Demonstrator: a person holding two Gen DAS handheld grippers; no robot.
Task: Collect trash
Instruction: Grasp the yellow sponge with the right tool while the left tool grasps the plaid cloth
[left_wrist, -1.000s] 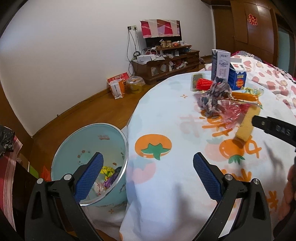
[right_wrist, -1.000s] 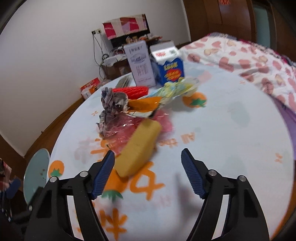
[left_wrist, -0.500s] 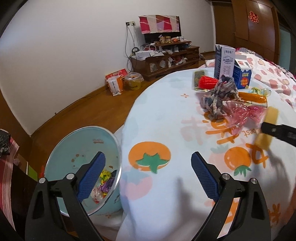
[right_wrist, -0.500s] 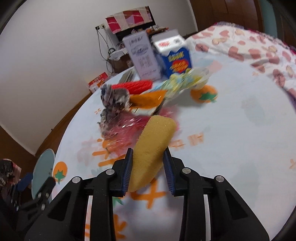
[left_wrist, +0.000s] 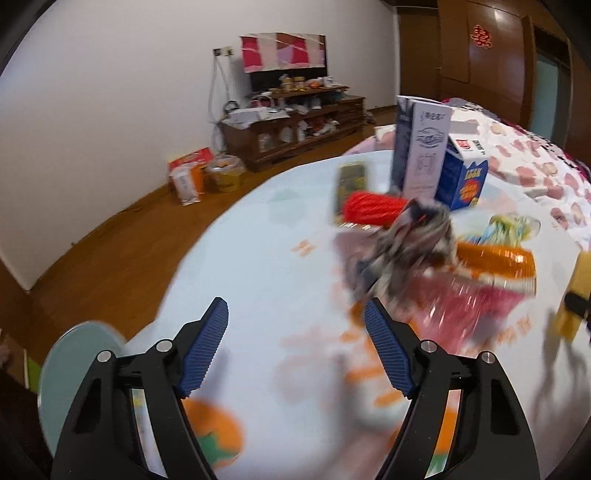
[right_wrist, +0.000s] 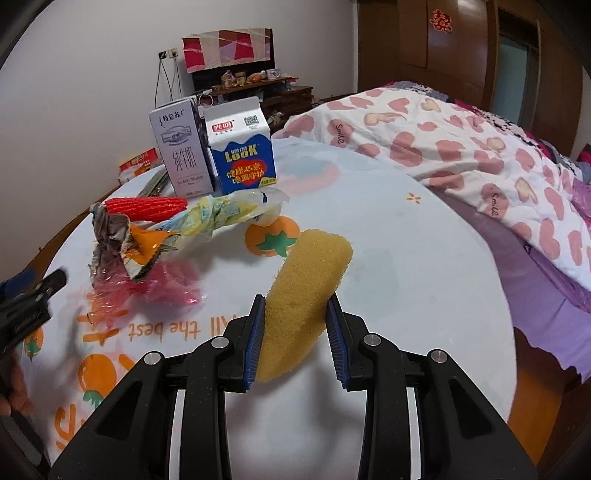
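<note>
My right gripper (right_wrist: 295, 332) is shut on a yellow sponge (right_wrist: 310, 280), which sticks up and forward from the pads, off the tablecloth. The sponge (left_wrist: 576, 291) also shows at the right edge of the left wrist view. My left gripper (left_wrist: 295, 343) hovers over the table with its jaws closing and nothing between them. Just ahead of it to the right lies the trash pile: a crumpled grey wrapper (left_wrist: 406, 240), an orange wrapper (left_wrist: 495, 258), pink cellophane (left_wrist: 465, 306) and red foam netting (left_wrist: 369, 206). A pale blue bin (left_wrist: 74, 362) stands below the table's edge at lower left.
Two upright milk cartons, a grey one (right_wrist: 181, 151) and a blue one (right_wrist: 240, 147), stand behind the pile, with a crumpled yellow-green bag (right_wrist: 221, 210) in front of them. A heart-patterned quilt (right_wrist: 461, 147) lies on the right. A low cabinet (left_wrist: 291, 125) stands at the far wall.
My right gripper shut on the sponge and lifted it off the cloth. My left gripper left the bin, moved right over the table toward the pile, and its jaws narrowed.
</note>
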